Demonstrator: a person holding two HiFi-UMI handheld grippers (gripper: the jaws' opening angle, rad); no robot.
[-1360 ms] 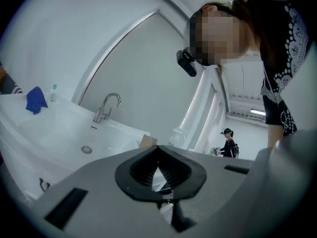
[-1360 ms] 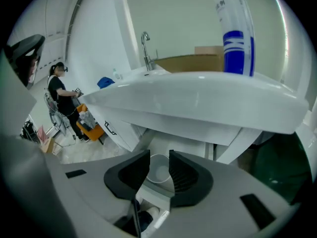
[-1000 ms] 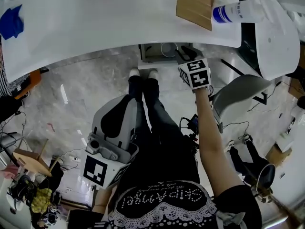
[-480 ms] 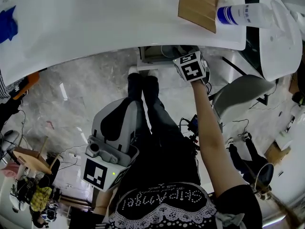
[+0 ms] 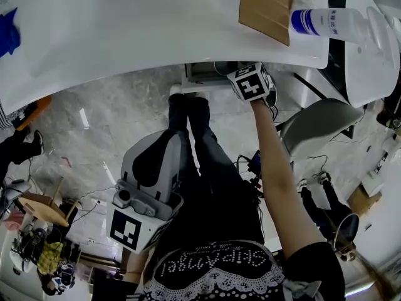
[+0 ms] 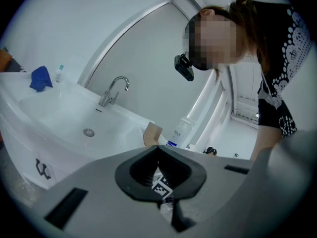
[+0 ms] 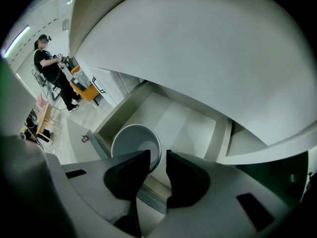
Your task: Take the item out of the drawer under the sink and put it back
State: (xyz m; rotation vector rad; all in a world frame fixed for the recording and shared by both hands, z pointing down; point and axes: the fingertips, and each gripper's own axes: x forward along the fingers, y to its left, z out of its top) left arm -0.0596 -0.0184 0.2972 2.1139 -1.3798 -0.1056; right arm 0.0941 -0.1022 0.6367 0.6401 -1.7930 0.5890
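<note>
Under the white sink counter [image 5: 125,36] a drawer [image 5: 199,75] stands pulled out. In the right gripper view a pale round bowl [image 7: 132,142] sits in the drawer [image 7: 184,119] at its near left corner. My right gripper [image 7: 158,168] points steeply down over the bowl's rim, jaws apart. The rim's edge lies below the gap, and no pad touches it. In the head view the right gripper [image 5: 249,80] shows mostly its marker cube at the drawer's front. My left gripper [image 5: 164,144] hangs by the person's legs, jaws together and empty, also seen as the left gripper [image 6: 158,150].
A cardboard box [image 5: 266,8] and a blue-capped bottle [image 5: 326,21] lie on the counter's right end, a blue cloth [image 5: 7,33] on its left. A grey chair [image 5: 319,121] stands right of my arm. The faucet [image 6: 114,90] rises behind the basin. Another person [image 7: 49,68] stands far off.
My right gripper has gone down and in toward the open drawer, its marker cube now at the counter's edge. The left gripper has stayed where it was.
</note>
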